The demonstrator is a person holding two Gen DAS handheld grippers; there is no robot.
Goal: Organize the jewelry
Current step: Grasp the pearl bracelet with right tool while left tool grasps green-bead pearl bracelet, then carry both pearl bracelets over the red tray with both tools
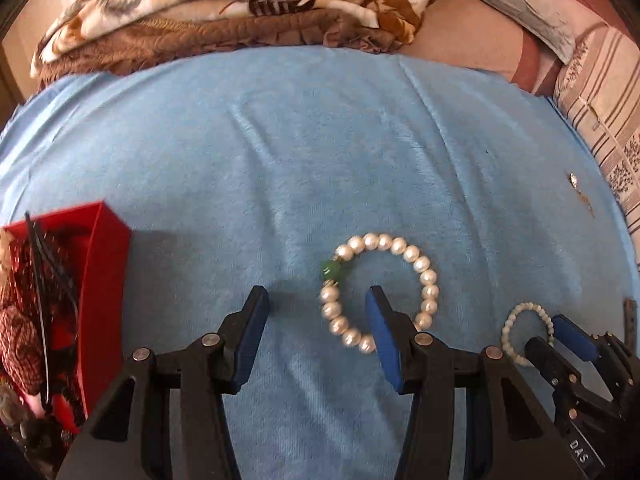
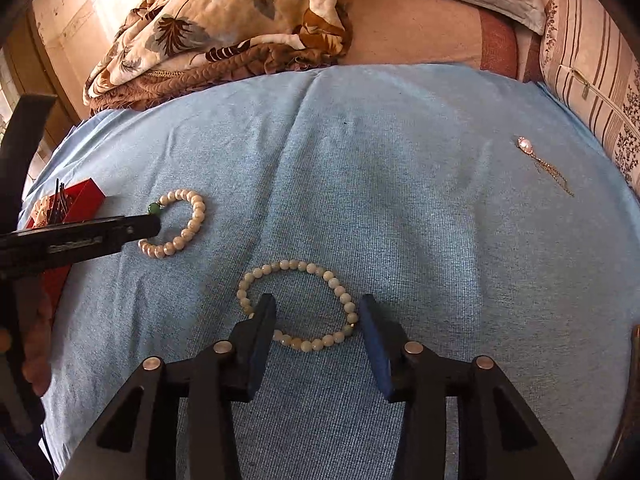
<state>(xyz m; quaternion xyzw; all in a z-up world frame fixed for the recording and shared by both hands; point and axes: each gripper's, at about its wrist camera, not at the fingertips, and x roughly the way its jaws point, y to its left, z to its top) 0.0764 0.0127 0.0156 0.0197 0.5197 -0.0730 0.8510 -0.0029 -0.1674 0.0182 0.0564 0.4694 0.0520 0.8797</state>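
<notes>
A pearl bracelet with a green bead (image 1: 428, 280) lies flat on the blue cloth (image 1: 320, 152). My left gripper (image 1: 316, 308) hovers open over its left side, with the right fingertip (image 1: 376, 308) inside the ring. In the right wrist view, a smaller bracelet of pale beads (image 2: 304, 266) lies on the cloth. My right gripper (image 2: 318, 316) stands open astride it, its pads not pressing on the beads. The same view shows the left gripper (image 2: 152, 224) side-on, over the pearl bracelet (image 2: 192, 216). In the left wrist view, the right gripper (image 1: 554, 340) sits at the small bracelet (image 1: 510, 328).
A red box (image 1: 104, 280) holding hairpins and trinkets stands at the cloth's left edge, also visible as the red box (image 2: 86, 196). A pendant on a thin gold chain (image 2: 524, 144) lies far right. A leaf-print quilt (image 2: 224, 32) and pillows (image 2: 592, 80) border the cloth behind.
</notes>
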